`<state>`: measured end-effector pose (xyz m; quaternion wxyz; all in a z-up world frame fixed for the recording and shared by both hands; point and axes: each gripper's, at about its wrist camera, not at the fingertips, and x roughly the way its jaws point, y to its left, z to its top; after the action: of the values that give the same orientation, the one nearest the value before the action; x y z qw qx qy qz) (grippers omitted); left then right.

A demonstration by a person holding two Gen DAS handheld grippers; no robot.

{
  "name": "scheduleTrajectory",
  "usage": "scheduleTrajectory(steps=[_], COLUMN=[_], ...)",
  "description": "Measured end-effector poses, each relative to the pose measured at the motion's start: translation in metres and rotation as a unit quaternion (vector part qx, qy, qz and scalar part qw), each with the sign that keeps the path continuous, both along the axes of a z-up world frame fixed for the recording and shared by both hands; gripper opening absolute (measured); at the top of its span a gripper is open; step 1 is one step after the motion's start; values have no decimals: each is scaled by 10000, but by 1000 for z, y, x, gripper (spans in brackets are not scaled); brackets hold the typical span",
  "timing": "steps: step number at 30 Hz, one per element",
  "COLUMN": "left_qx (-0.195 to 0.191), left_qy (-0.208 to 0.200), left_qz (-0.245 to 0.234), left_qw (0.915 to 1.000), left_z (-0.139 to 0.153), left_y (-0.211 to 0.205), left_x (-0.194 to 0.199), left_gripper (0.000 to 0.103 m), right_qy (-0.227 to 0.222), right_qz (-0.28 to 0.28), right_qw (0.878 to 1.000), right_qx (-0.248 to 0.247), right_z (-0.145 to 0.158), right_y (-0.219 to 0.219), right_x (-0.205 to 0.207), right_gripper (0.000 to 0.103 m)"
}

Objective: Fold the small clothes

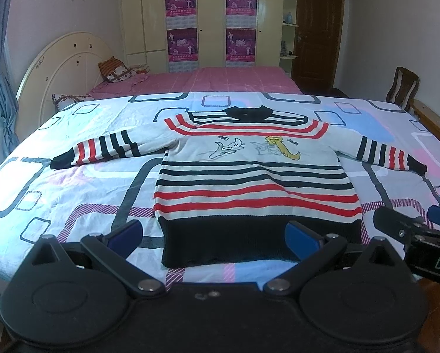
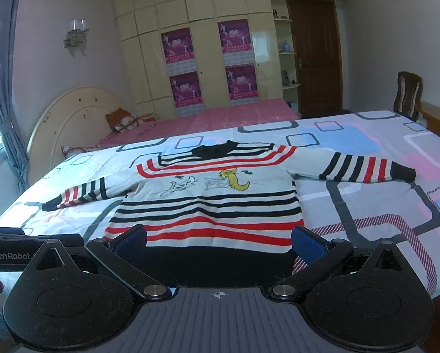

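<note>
Left wrist view: a small striped sweater (image 1: pixel 255 176) is seen spread flat on a patterned bedsheet (image 1: pixel 73 194), front side up, both sleeves stretched out to the sides and its dark hem nearest the camera. The left gripper (image 1: pixel 214 236) is held just above the near edge of the hem, its blue fingers (image 1: pixel 126 234) spread wide apart with nothing between them. Part of the right gripper (image 1: pixel 411 226) is seen at the right edge. In the right wrist view, the right gripper (image 2: pixel 220 239) is likewise held over the hem of the sweater (image 2: pixel 208 206), fingers (image 2: pixel 308 241) wide apart and empty. A pink bed (image 2: pixel 220 114) and a wardrobe (image 2: pixel 202 58) are seen behind.
</note>
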<state>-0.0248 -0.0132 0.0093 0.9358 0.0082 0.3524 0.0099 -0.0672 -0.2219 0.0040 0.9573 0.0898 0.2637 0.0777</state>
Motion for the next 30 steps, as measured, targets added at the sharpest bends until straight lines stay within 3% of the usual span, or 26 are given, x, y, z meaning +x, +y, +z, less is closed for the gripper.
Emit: scheduleTrajectory(steps=[15, 23, 30], left_qx=[14, 24, 43], left_qy=[21, 31, 79], left_qz=[36, 73, 121], left_qw=[10000, 10000, 9999], left_z=[-3, -6, -8], left_y=[1, 3, 5], left_x=[4, 7, 11], left_gripper=[103, 103, 103], right_qy=[233, -28, 44], right_qz=[-83, -71, -62], right_qw=[9996, 9999, 9999], right_qx=[115, 147, 121], right_z=[-6, -6, -6], right_y=[-4, -2, 0], right_x=[6, 8, 9], right_gripper=[103, 103, 103])
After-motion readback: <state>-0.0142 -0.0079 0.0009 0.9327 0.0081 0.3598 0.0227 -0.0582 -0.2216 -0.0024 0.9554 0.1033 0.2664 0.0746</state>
